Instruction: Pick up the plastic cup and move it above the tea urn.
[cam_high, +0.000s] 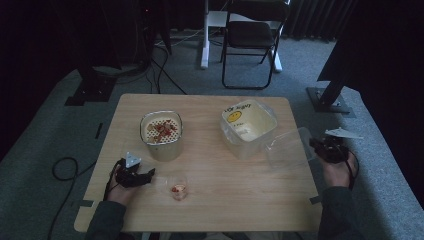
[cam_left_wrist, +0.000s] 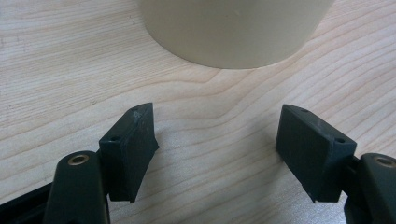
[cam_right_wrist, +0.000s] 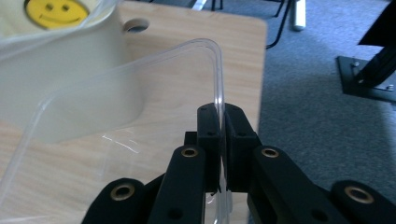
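Overhead, my right gripper (cam_high: 316, 146) pinched the clear lid (cam_high: 289, 148) beside the smiley container (cam_high: 248, 127). My left gripper (cam_left_wrist: 217, 149) stood open and empty, the cream tub (cam_left_wrist: 236, 30) just ahead. Along my right jaws, the lid's thin rim (cam_right_wrist: 219, 88) sat clamped edge-on; I judged it could twist free.

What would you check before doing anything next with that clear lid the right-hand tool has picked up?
1. Right gripper shut on the clear lid's rim: ok.
2. Lid raised off the table, beside the smiley-face container: ok.
3. Container mouth open, nothing across it: ok.
4. Left gripper open, nothing between its jaws, resting near the cream strainer pot: ok.
5. Small glass cup apart from the lid's side of the table: ok.
6. Whether the lid fits that container: cannot tell.
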